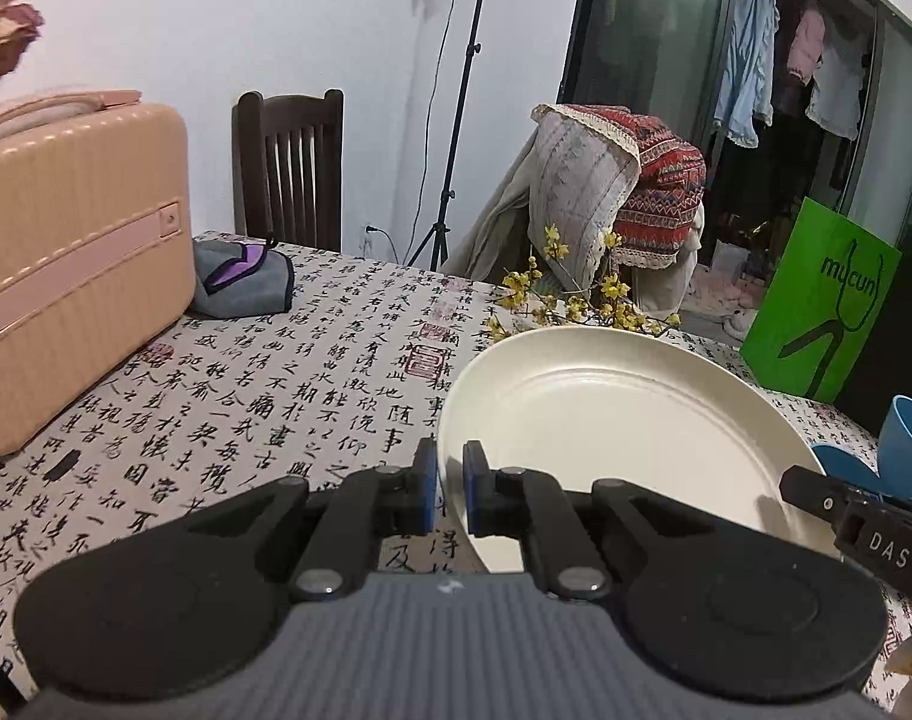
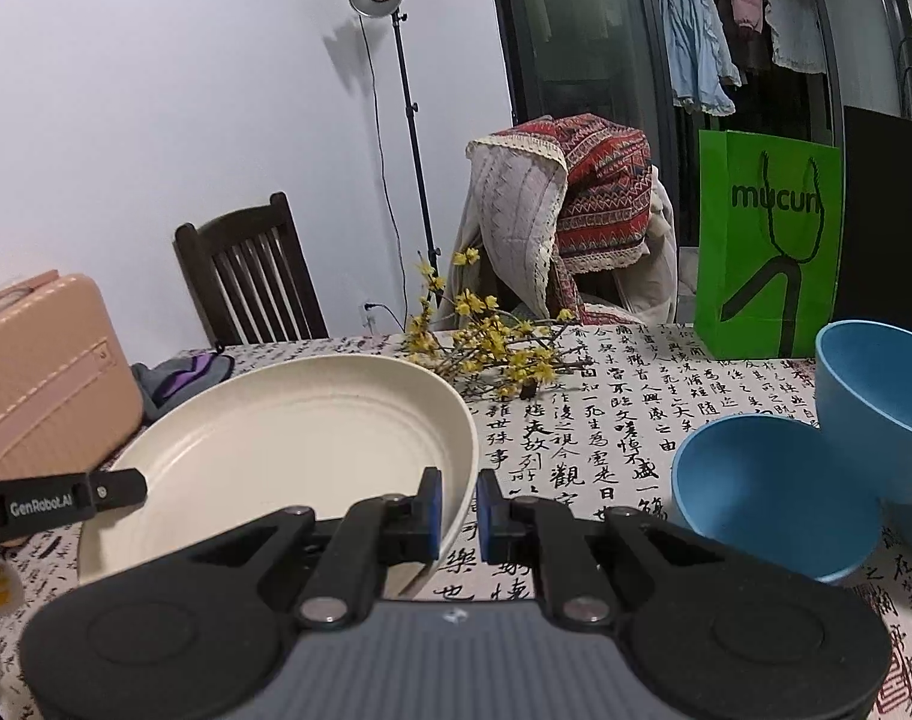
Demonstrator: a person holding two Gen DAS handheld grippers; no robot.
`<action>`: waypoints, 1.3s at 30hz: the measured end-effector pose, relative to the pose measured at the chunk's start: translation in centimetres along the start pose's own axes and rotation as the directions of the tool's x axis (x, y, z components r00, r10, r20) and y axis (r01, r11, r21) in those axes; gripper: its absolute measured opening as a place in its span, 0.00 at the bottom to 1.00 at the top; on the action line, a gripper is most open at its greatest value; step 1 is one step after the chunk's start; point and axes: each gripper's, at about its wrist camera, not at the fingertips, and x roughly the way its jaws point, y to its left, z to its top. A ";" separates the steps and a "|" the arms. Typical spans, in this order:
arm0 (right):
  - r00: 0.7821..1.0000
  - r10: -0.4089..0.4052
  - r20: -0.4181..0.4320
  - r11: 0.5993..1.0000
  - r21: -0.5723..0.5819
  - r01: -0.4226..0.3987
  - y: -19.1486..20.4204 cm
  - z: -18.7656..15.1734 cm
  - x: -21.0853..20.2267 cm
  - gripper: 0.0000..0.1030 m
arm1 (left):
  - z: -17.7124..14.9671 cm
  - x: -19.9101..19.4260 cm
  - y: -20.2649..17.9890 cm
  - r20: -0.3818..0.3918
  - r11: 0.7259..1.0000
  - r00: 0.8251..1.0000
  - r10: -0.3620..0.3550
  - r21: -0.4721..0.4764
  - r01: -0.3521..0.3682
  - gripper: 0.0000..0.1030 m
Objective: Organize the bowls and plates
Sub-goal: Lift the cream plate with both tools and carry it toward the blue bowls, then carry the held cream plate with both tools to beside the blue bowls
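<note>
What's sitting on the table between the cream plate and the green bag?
A sprig of yellow flowers lies between the cream plate and the green bag, with bare tablecloth around it; the right wrist view shows this best.

Matt cream plate (image 1: 624,396); smooth blue plastic-looking bowls (image 2: 774,492); printed tablecloth (image 1: 276,390).

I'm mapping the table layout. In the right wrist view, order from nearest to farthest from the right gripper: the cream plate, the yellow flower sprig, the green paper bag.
1. Cream round plate: its rim sits pinched in the right gripper, to the left.
2. Yellow flower sprig: mid-table, straight ahead beyond the plate.
3. Green paper bag: standing at the far edge, to the right.
</note>
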 end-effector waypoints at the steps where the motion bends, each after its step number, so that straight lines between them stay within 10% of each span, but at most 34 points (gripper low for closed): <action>1: 1.000 0.001 0.003 1.000 0.002 -0.001 0.1 -0.1 -0.3 0.11 | -0.1 -0.4 0.1 0.001 1.000 1.000 0.000 0.000 0.000 0.09; 39: 0.994 -0.026 0.104 0.996 0.086 0.017 -2.0 -4.7 -10.1 0.11 | -4.9 -7.5 -1.5 0.046 0.995 0.994 -0.102 0.019 0.101 0.09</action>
